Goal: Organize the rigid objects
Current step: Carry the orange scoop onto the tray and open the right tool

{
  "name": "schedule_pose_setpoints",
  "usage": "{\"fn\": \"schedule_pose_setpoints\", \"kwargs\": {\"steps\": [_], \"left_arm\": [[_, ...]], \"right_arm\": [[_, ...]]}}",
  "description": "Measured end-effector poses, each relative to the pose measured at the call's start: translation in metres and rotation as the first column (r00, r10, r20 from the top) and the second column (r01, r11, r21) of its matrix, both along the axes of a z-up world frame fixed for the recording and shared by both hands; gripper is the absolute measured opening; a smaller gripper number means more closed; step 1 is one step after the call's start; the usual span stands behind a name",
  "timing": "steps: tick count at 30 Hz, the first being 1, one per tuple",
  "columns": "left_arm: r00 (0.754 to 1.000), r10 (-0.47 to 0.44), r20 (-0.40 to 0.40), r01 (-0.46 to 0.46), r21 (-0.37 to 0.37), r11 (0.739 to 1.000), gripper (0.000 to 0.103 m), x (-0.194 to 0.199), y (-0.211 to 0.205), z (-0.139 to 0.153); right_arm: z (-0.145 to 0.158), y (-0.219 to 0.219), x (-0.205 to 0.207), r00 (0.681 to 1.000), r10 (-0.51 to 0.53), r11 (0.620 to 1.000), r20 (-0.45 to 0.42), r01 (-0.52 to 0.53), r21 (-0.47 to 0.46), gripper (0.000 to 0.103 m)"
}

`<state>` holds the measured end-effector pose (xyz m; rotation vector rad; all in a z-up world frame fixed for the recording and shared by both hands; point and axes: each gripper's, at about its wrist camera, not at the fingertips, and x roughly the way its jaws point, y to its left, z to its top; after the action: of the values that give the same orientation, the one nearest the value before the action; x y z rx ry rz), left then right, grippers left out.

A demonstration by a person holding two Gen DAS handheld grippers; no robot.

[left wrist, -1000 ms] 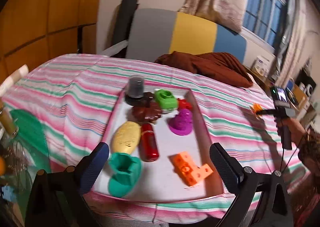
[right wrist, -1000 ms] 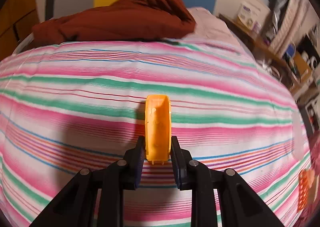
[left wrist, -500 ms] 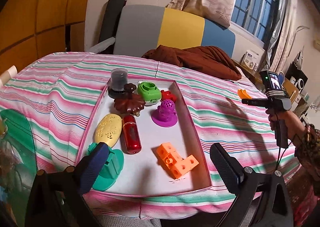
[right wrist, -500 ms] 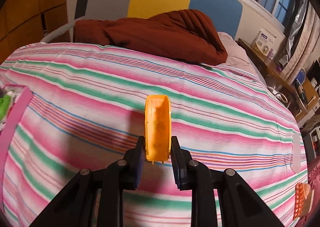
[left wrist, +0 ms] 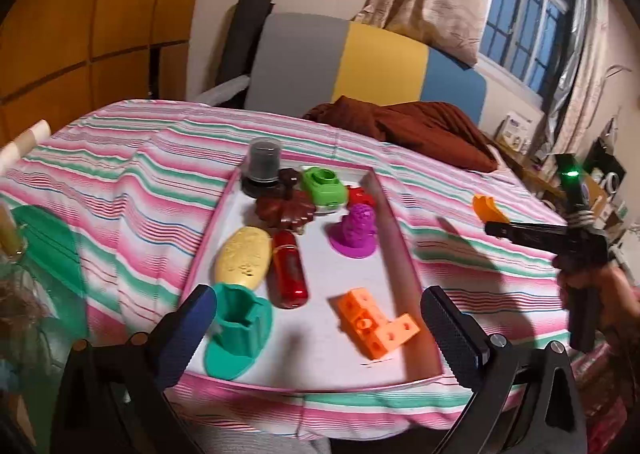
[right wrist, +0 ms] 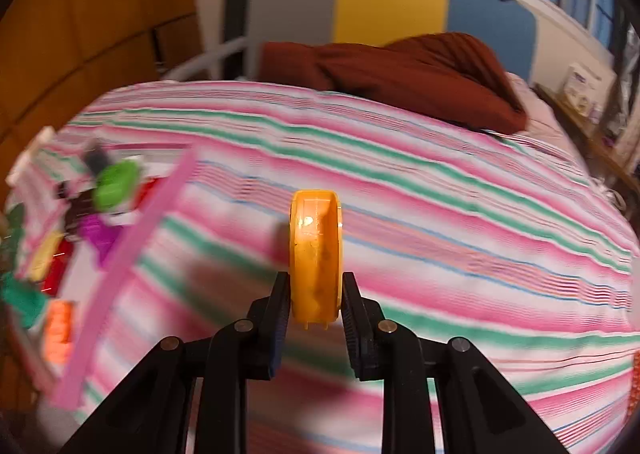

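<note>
The right claw (right wrist: 316,296) squeezes the hard, light orange piece (right wrist: 316,254) by its flat sides, with the pink tray (right wrist: 132,254) off to its left, while the left claw (left wrist: 320,318) stays wide open.

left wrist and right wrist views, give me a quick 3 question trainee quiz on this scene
1. True or false: the right gripper is shut on the orange piece.
2. In the pink tray, what lies directly beside the red cylinder? A) purple toy B) yellow oval C) green car
3. Fill in: the left gripper is ____ and holds nothing.

Key: 1 true; 2 B, the yellow oval; 3 open.
</note>
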<state>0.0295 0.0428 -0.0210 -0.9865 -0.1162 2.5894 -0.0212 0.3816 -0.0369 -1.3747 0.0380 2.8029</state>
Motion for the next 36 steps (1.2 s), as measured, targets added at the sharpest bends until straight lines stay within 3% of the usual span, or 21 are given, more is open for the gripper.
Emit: {"fn": "schedule_pose_setpoints", "kwargs": {"steps": [10, 16, 21, 30, 36], "left_arm": [[0.997, 0.080, 0.003, -0.080, 0.005, 0.997, 0.103, 0.000, -0.018, 0.001], [0.985, 0.166, -0.043, -0.168, -0.057, 0.984, 0.103, 0.002, -0.029, 0.006], [0.979, 0.200, -0.040, -0.204, -0.105, 0.973, 0.103, 0.002, -0.034, 0.006], [0.975, 0.218, -0.043, -0.222, -0.127, 0.967, 0.103, 0.002, -0.034, 0.007], [0.972, 0.232, -0.034, -0.234, -0.134, 0.963, 0.103, 0.000, -0.034, 0.009]], "right_arm": [[0.011, -0.078, 0.017, 0.985, 0.174, 0.978, -0.014, -0.174, -0.116, 0.024], [0.010, -0.133, 0.014, 0.956, 0.293, 0.949, -0.004, -0.291, -0.120, 0.024], [-0.005, -0.166, 0.001, 0.934, 0.352, 0.933, 0.057, -0.345, -0.103, 0.024], [-0.012, -0.182, -0.007, 0.925, 0.373, 0.925, 0.077, -0.363, -0.111, 0.028], [0.002, -0.175, 0.006, 0.948, 0.316, 0.948, 0.042, -0.314, -0.061, 0.035]]}}
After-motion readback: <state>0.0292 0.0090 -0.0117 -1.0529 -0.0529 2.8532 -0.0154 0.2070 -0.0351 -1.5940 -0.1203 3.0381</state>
